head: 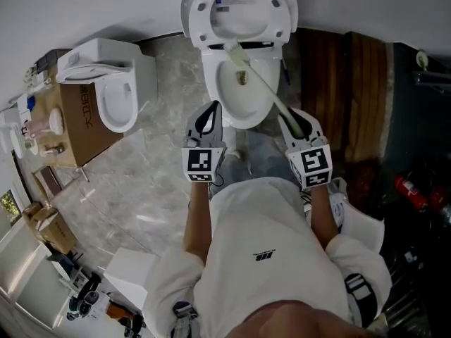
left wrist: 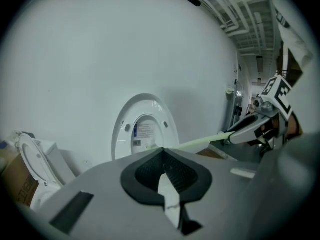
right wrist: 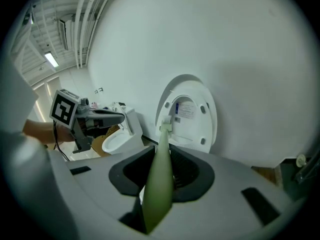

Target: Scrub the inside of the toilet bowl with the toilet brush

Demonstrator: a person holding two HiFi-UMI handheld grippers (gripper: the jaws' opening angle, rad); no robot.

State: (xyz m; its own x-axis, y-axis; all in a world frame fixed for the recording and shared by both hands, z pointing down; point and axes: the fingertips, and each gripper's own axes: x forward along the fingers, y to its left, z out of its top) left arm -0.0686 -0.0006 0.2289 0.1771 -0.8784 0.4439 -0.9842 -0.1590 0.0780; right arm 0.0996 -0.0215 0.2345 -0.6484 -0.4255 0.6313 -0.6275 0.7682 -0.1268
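Observation:
A white toilet stands ahead with its lid [head: 239, 5] raised, and its bowl [head: 236, 97] lies open below. My right gripper [head: 294, 120] is shut on the pale green handle of the toilet brush [head: 257, 83]. The handle slants up and left over the bowl. The brush's white head [right wrist: 166, 123] shows in front of the lid [right wrist: 192, 114], near the back rim. My left gripper [head: 209, 116] hovers at the bowl's front left, shut and holding nothing. From the left gripper view the handle [left wrist: 200, 142] runs across to the right gripper [left wrist: 252, 126].
A second white toilet [head: 116, 94] rests beside a cardboard box [head: 77, 122] at the left. Wooden panels [head: 345, 83] and dark clutter with red items [head: 409, 189] fill the right. The floor [head: 141, 189] is grey marble. The person's shoes stand just before the bowl.

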